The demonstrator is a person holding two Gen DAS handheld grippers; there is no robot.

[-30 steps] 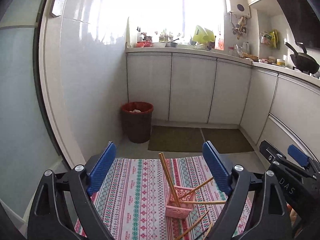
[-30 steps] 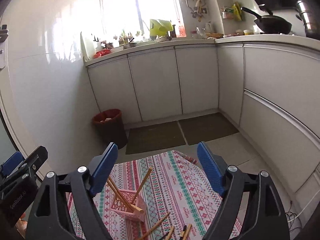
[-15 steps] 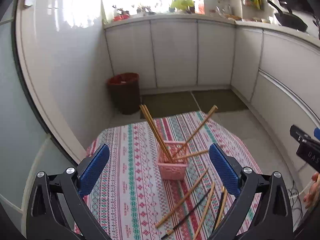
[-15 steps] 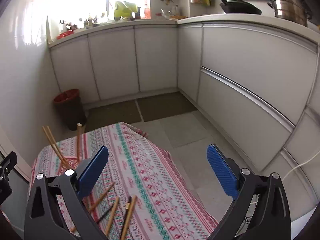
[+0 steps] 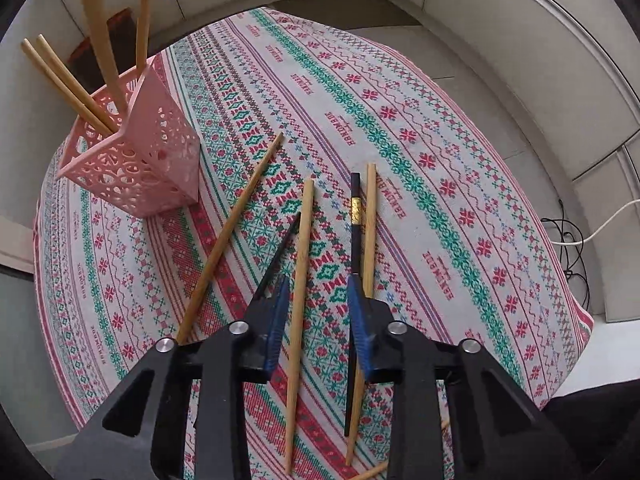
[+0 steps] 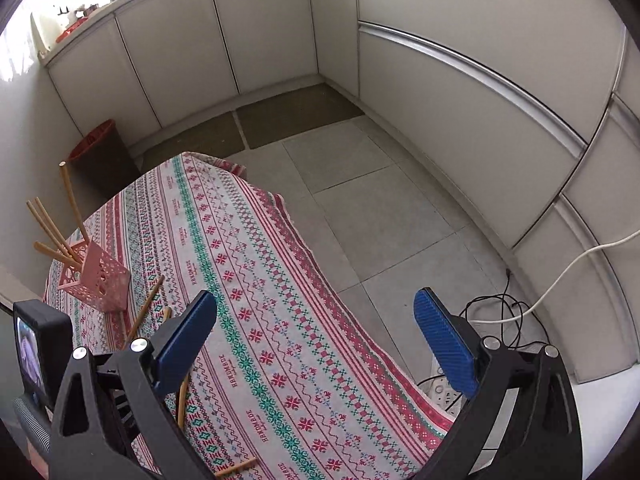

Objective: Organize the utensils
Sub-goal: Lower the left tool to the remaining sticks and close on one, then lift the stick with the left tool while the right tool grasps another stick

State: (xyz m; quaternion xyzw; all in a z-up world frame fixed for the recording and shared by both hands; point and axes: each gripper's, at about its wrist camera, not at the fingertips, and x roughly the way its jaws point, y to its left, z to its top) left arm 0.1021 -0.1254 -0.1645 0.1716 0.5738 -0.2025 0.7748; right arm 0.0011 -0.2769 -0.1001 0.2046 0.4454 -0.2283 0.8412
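A pink perforated holder [image 5: 132,156] stands on the patterned tablecloth [image 5: 420,184] with several wooden chopsticks in it; it also shows in the right wrist view [image 6: 98,276]. Loose chopsticks lie on the cloth. My left gripper [image 5: 318,312] is low over them, its jaws narrowed on either side of one wooden chopstick [image 5: 301,280] without touching it. A black chopstick [image 5: 355,224] and another wooden chopstick [image 5: 370,232] lie under its right finger. A further wooden chopstick [image 5: 232,232] lies to the left. My right gripper [image 6: 316,344] is wide open and empty above the cloth's right edge.
A red bin [image 6: 100,152] stands on the floor behind the table. White cabinets [image 6: 480,128] line the walls. A power strip [image 6: 440,388] and cables [image 6: 560,276] lie on the floor to the right. The left gripper's body with a small screen [image 6: 30,348] shows at the left of the right wrist view.
My left gripper has dropped down to the loose chopsticks and narrowed its jaws around one. My right gripper has tilted down and moved right over the cloth's edge, staying open.
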